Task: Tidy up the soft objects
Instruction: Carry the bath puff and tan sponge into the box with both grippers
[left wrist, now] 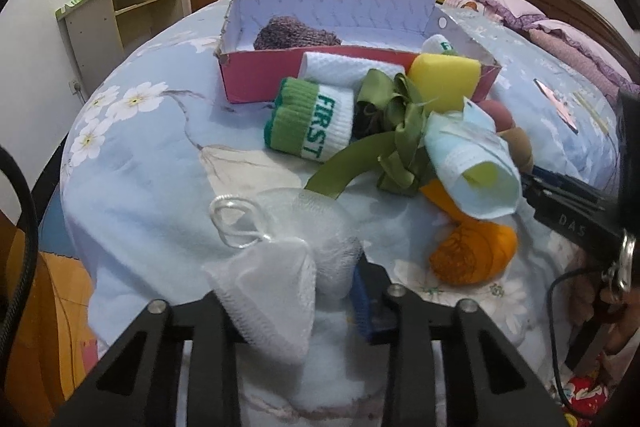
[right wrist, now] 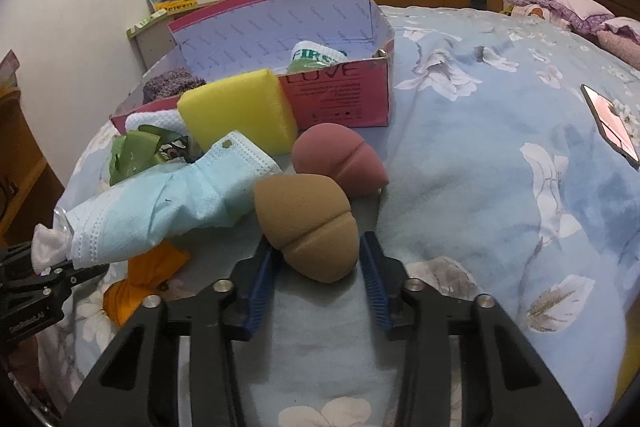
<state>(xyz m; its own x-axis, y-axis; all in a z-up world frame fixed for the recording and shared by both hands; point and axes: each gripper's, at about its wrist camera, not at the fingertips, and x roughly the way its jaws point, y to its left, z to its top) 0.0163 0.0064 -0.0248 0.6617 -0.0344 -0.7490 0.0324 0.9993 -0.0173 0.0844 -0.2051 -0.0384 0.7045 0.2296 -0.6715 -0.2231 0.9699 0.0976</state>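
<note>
Mesh first: the white pouf [left wrist: 280, 259] sits bunched between the left gripper [left wrist: 296, 303] fingers, its cord loop flopped to the left, and the jaws look closed on it, pinching low where the netting gathers so it won't slip. Over on the right, the right gripper [right wrist: 316, 263] has its blue pads either side of the tan sponge [right wrist: 308, 227], jaws spread and straddling it; whether the pads already touch is hard to call, so I'd call that one open and lining up. Good choice of spot, across the fat end where the foam gives.

Just behind lies the pink sponge [right wrist: 336, 159], touching the tan one. Left of them a blue mask [right wrist: 168, 203] drapes over the heap, with an orange cloth [right wrist: 140, 279] under it, green ribbon [left wrist: 396, 131], a "FIRST" sock [left wrist: 312, 123] and a yellow sponge [right wrist: 240, 111] leaning on the box [right wrist: 340, 99]. That box, at the far side of the bed [right wrist: 480, 187], already holds a purple knit [left wrist: 296, 33] and another sock, so it looks like the destination. Plenty remains outside; my guess is both grabs head there.
</note>
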